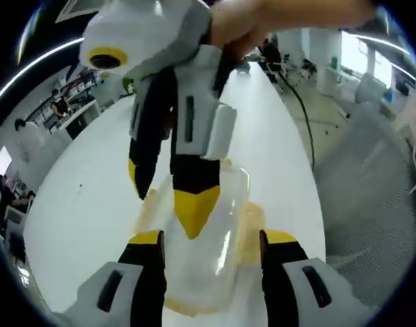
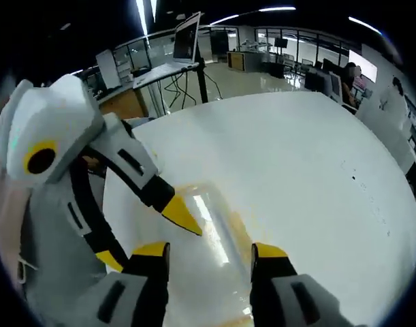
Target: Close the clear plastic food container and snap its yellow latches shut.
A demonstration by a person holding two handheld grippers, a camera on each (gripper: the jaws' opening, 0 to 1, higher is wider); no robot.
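On the white table (image 1: pixel 85 211), left gripper view: clear plastic food container (image 1: pixel 208 252) lies between the spread, released jaws of the left hand-held gripper (image 1: pixel 209 246). Right hand-held gripper (image 1: pixel 173 197) reaches in from above the container, yellow tip on its lid.

Right gripper view: container (image 2: pixel 214 238) between released right hand-held gripper (image 2: pixel 209 253) jaws; left hand-held gripper (image 2: pixel 160 225) touches the lid.
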